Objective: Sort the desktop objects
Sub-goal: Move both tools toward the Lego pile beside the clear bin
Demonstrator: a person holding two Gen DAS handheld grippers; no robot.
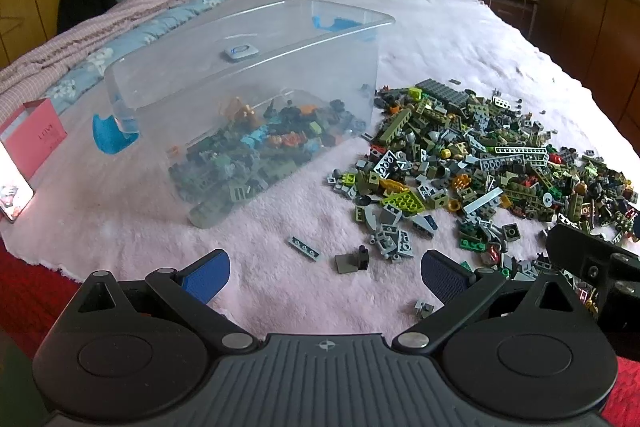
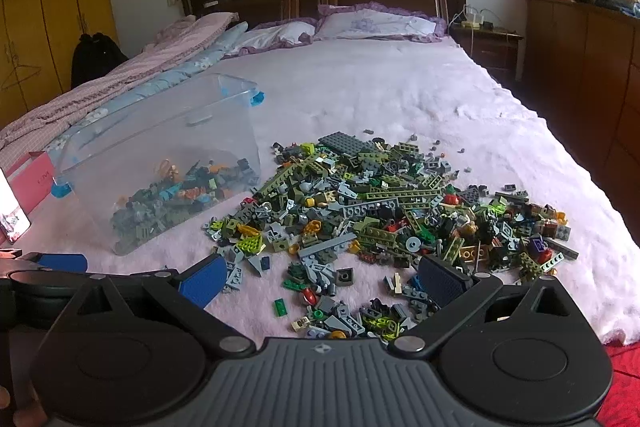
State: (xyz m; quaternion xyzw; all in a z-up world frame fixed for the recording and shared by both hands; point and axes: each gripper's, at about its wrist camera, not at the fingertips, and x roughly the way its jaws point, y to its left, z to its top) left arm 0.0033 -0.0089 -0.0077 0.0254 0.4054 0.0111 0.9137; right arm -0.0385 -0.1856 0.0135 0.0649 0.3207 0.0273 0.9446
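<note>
Both empty: left hand-held gripper (image 1: 324, 277) and right hand-held gripper (image 2: 322, 279) spread wide, brick pile (image 2: 400, 211) centre frame, clear bin (image 1: 240, 99) left.

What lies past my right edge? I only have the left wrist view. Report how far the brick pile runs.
Observer: The brick pile stops short of the bed's right side. A strip of bare pink cover shows beyond its last bricks.
Operator: Now give me the right gripper's jaws. I only see its black body.
Observer: The right gripper is open and holds nothing. Its blue fingers straddle the near edge of the pile, with loose bricks lying between them.
Operator: Confirm the bin from that side.
Observer: The clear bin sits left of the pile, apart from it, with a gap of cover between.
</note>
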